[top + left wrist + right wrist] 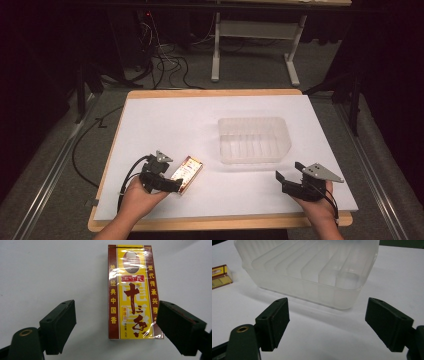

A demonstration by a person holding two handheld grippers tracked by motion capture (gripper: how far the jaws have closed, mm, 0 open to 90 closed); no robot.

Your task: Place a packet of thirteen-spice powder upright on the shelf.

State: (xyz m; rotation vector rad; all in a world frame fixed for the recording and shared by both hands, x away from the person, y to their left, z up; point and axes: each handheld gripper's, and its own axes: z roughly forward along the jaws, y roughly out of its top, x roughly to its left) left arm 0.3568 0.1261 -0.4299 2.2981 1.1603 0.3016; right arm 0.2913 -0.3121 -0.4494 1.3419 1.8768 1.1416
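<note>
A yellow and red-brown packet with Chinese print (132,290) lies flat on the white tabletop, wrapped in clear film. My left gripper (116,306) hangs over its near end, open. The packet sits close against the right-hand jaw, and a wide gap separates it from the other jaw. From above, the packet (189,171) lies just right of the left gripper (174,185) at the front left. My right gripper (289,173) is at the front right, open and holding nothing. It (327,303) faces the near wall of a clear plastic container (312,267).
The clear ribbed container (254,139) stands empty right of centre on the white sheet (165,120). A corner of the packet (220,276) shows left of it in the right gripper view. Cables (165,60) and a table frame lie on the floor beyond the far edge.
</note>
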